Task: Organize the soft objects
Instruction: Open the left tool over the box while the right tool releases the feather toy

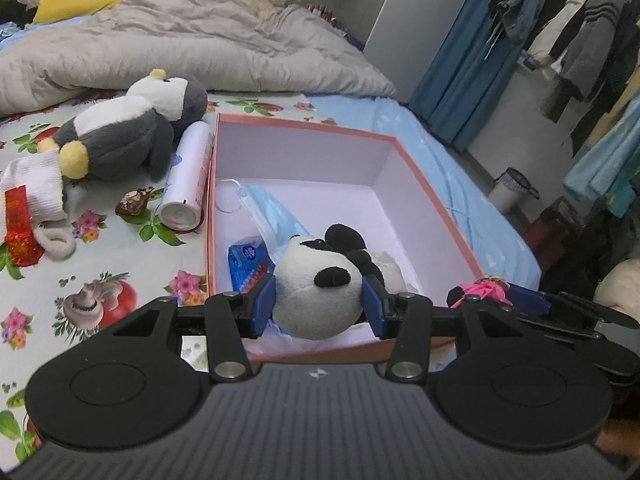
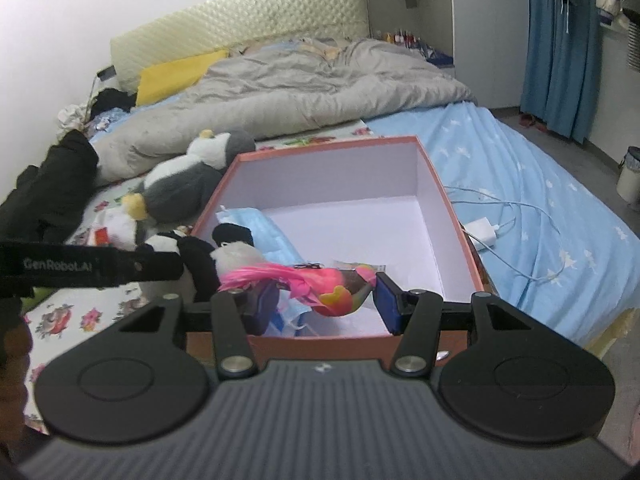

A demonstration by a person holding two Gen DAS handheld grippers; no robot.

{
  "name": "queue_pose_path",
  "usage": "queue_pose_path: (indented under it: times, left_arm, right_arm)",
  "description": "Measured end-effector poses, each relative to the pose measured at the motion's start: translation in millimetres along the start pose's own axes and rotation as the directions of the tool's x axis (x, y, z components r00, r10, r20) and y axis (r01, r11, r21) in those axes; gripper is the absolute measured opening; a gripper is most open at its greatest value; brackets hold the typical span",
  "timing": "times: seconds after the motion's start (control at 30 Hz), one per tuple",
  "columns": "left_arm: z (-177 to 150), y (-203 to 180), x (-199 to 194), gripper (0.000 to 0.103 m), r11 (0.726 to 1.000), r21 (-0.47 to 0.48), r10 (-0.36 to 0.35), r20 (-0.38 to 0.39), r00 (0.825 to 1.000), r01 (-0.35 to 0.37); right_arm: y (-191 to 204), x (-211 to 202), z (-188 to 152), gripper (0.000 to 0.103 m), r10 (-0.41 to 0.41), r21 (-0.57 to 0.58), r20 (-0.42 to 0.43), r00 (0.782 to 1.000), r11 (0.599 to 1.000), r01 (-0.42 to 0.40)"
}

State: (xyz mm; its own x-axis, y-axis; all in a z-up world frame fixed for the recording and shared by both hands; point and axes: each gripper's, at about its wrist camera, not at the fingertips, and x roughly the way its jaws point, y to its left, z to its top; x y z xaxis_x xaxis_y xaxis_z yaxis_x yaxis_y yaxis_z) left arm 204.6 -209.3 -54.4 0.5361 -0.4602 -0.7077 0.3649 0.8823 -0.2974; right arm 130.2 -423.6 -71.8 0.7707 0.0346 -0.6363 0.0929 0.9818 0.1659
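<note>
Plush panda (image 1: 316,284) clamped in left gripper (image 1: 318,306), pink toy (image 2: 320,286) in right gripper (image 2: 326,306); we hover over box (image 1: 436,208) at 12 o'clock, next release both 2 inside.

A: What kind of place?
B: Home bedroom, def. Bed (image 2: 540,184) w/ padded headboard (image 2: 248,12), rumpled grey duvet (image 2: 304,88), yellow pillow (image 2: 180,74).
A: Anything else?
B: Clothes on a rack (image 1: 592,28), blue curtain (image 2: 560,44), small bin (image 1: 510,190) on the floor.
</note>
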Motion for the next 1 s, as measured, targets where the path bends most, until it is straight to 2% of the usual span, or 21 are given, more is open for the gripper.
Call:
queue_pose_path:
  times: [0.2, 0.53, 0.77, 0.8, 0.83, 0.9, 1.0]
  left_arm:
    - [19, 2, 46, 0.053, 1.000, 0.008, 0.022, -0.072, 0.997, -0.021]
    - [29, 5, 102, 0.053, 0.999, 0.014, 0.038, -0.163, 0.986, -0.036]
    - [30, 5, 110, 0.054, 0.999, 0.021, 0.042, -0.167, 0.985, -0.039]
    - [31, 5, 109, 0.054, 0.999, 0.020, 0.043, -0.159, 0.986, -0.040]
    - [31, 5, 106, 0.060, 0.999, 0.015, 0.043, -0.150, 0.988, -0.041]
    - [32, 3, 100, 0.066, 0.999, 0.025, 0.045, -0.131, 0.990, -0.042]
    - [32, 1, 88, 0.066, 0.998, 0.039, 0.049, -0.105, 0.993, -0.045]
  right_arm:
    - [-16, 44, 8, 0.055, -0.008, 0.006, -0.073, 0.997, 1.000, 0.008]
    - [-41, 101, 11, 0.055, -0.004, 0.024, -0.162, 0.987, 1.000, 0.008]
    - [-45, 112, 14, 0.055, -0.008, 0.029, -0.172, 0.985, 1.000, 0.013]
    - [-45, 112, 14, 0.058, -0.003, 0.033, -0.173, 0.985, 0.999, 0.009]
    - [-45, 112, 14, 0.061, -0.002, 0.038, -0.176, 0.984, 0.999, 0.008]
    - [-46, 113, 15, 0.073, -0.001, 0.041, -0.184, 0.983, 0.999, 0.009]
    - [-45, 108, 15, 0.073, -0.004, 0.047, -0.178, 0.984, 0.999, 0.012]
